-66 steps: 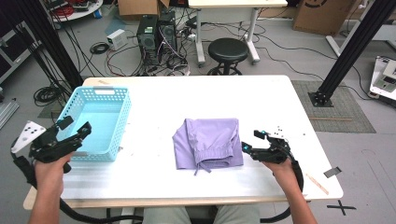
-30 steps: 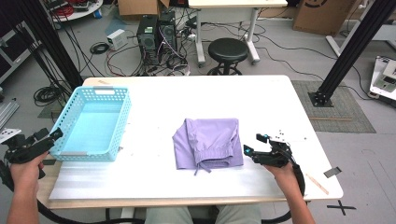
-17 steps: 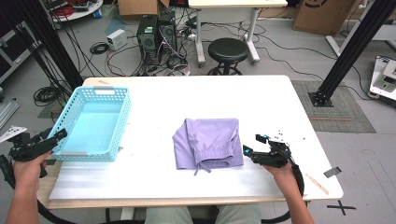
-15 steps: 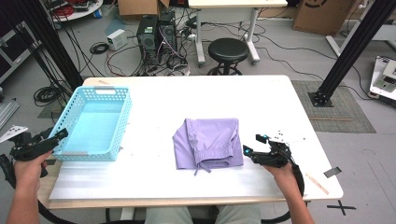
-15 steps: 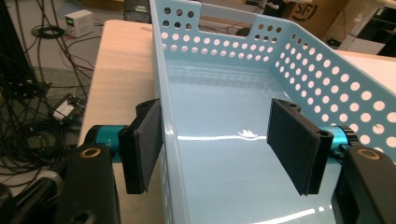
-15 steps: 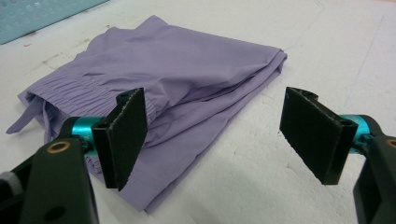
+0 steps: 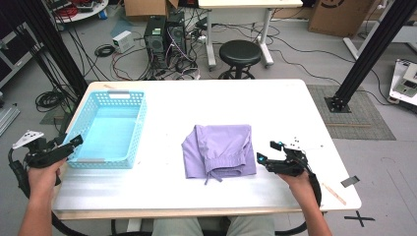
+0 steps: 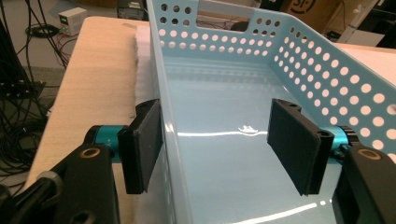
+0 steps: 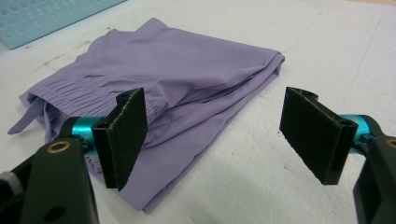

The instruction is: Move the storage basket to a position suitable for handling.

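Folded pair of lilac fabric shorts (image 7: 220, 155) lies flat on the white worktop (image 7: 206, 105), near its front edge, right of centre. Elastic gathered waistband faces the front edge; a drawstring end trails out at the front. Light blue perforated plastic basket (image 7: 139, 123), rectangular, upright, stands at the worktop's left end, well apart from the shorts, handle cut-out in its far wall.

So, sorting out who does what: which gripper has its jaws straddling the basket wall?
The left gripper: its open jaws straddle the blue basket wall. The right gripper faces the purple shorts.
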